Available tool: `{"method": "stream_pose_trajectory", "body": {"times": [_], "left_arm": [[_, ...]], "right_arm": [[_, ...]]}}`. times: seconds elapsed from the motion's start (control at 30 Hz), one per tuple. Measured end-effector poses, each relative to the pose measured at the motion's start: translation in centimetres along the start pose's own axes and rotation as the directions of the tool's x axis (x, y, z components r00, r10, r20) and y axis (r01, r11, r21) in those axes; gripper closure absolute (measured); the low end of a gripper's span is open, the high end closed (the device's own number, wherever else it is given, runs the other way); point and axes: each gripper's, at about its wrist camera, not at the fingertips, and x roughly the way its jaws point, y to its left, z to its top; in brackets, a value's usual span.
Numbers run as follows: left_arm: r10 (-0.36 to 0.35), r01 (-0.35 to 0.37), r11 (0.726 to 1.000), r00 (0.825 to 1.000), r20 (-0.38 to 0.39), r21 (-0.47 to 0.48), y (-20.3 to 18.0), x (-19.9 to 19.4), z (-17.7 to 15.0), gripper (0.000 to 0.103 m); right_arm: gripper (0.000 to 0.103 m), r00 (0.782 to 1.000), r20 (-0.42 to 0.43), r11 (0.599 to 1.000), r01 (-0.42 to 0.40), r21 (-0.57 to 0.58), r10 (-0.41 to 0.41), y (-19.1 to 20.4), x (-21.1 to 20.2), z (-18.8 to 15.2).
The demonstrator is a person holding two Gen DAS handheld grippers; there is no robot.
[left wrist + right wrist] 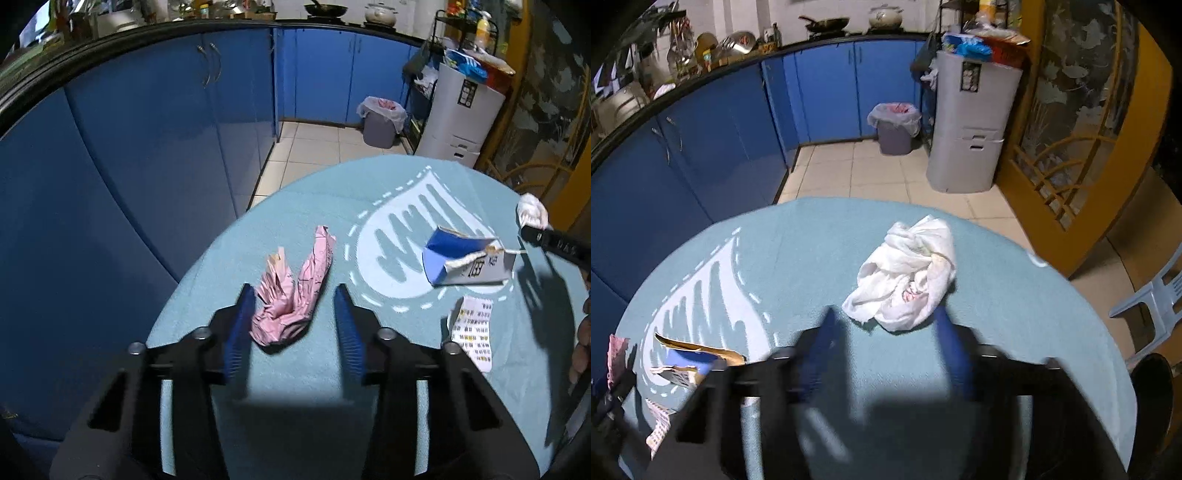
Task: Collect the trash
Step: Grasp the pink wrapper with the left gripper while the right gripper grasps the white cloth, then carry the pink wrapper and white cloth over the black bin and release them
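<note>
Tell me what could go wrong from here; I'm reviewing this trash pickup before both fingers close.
1. The pink wrapper lies off-centre, against the left gripper's one finger, so closing may shove it rather than pinch it.
2. The white tissue wad sits mostly beyond the right gripper's fingertips; a grasp may catch only its loose edge.
3. The torn blue carton and printed slip could be forgotten.

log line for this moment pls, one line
left gripper: open, around pink wrapper | right gripper: open, at white tissue wad | trash bin: on floor, far
</note>
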Motion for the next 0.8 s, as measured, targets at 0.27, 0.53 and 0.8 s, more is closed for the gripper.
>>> {"method": "stream_pose_trajectory", "body": {"times": [0.27, 0.53, 0.8], "left_arm": [[-0.040, 0.040, 0.995, 0.999, -0.006, -0.089, 0.9, 0.3, 1.0, 0.077], [-0.053, 0.056, 0.992, 0.998, 0.028, -0.111, 0.7, -1.8, 1.0, 0.077], [-0.077, 0.083, 0.993, 0.995, 0.064, -0.086, -0.8, -4.7, 1.3, 0.077]], "right_arm": [[0.098, 0.999, 0.029, 0.999, -0.022, -0.036, 0.023, -0.7, -0.8, -0.2], [0.098, 0.998, 0.059, 0.998, -0.035, -0.046, 0.037, -1.5, -3.4, -1.0], [0.098, 0.993, 0.105, 0.998, -0.041, -0.050, 0.046, -2.5, -6.9, -2.1]]}}
